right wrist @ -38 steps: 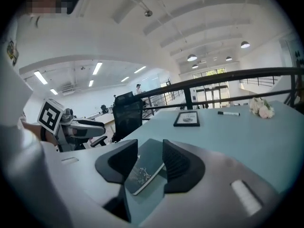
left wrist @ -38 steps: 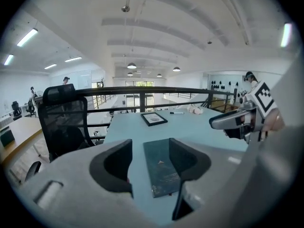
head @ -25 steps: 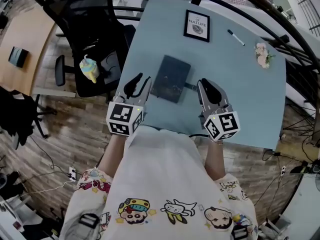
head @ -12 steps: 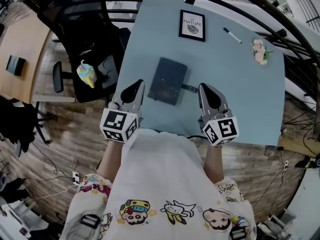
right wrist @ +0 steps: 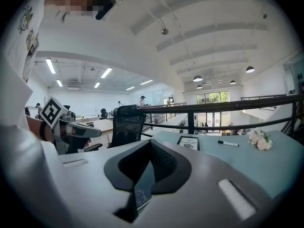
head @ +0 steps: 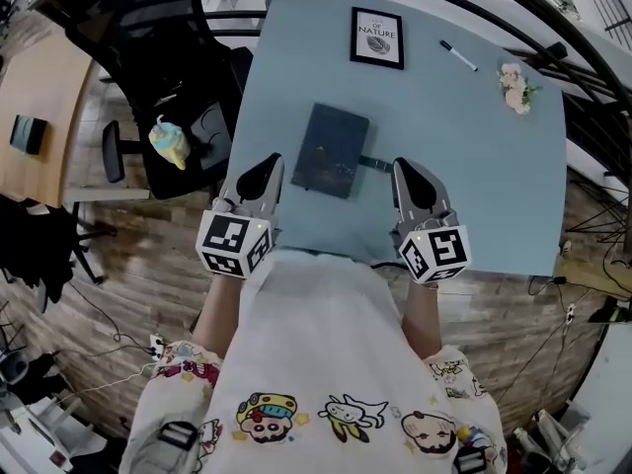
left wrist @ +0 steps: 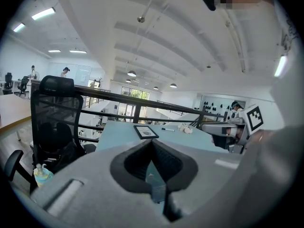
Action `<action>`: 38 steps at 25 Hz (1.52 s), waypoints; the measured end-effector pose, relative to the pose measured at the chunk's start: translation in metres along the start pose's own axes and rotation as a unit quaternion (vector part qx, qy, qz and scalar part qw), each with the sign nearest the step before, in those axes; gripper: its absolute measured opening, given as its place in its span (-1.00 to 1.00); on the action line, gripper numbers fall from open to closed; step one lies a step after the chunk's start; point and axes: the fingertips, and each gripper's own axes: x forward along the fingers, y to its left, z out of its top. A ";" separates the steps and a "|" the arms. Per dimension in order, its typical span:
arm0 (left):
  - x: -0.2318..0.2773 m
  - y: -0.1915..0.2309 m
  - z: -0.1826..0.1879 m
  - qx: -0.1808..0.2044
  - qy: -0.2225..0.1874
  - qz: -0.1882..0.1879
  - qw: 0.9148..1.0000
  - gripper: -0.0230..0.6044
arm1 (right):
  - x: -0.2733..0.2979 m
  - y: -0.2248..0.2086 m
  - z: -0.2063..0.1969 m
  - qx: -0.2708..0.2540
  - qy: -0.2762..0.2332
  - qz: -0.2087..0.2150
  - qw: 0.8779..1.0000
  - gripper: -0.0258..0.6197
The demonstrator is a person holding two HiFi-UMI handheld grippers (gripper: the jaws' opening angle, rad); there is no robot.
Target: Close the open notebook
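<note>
Slate-blue hardcover notebook (head: 334, 151): lies closed and flat on the pale blue tabletop (head: 474, 166), slightly askew, thin dark strap (head: 374, 163) poking from its right edge. Just left of it, left grey two-jaw gripper (head: 267, 169), jaws pressed together on nothing; just right, by the strap's end, right grey two-jaw gripper (head: 406, 173), likewise closed and empty. Further back: black-framed print (head: 376, 38), white marker pen (head: 458, 55), small pale flower bunch (head: 516, 88). Off the table's left edge, black mesh office chair (head: 168, 57) bearing a yellow-and-teal toy (head: 170, 139).
</note>
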 end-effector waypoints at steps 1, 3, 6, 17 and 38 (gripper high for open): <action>0.000 0.000 0.001 0.000 -0.001 0.000 1.000 -0.93 | -0.001 0.000 0.001 0.000 0.000 -0.001 1.000 -0.89; 0.000 0.000 0.005 -0.001 -0.005 -0.002 1.000 -0.93 | -0.003 0.000 0.003 -0.003 -0.001 -0.003 1.000 -0.89; 0.001 -0.002 0.009 0.000 -0.007 -0.005 1.000 -0.93 | -0.006 -0.001 0.004 -0.004 0.000 -0.006 1.000 -0.89; 0.005 -0.006 0.010 -0.001 -0.006 -0.012 1.000 -0.93 | -0.006 -0.005 0.002 0.000 0.004 -0.008 1.000 -0.89; 0.000 -0.006 0.005 -0.014 -0.007 -0.004 1.000 -0.93 | -0.013 -0.004 -0.003 0.008 0.008 -0.011 1.000 -0.89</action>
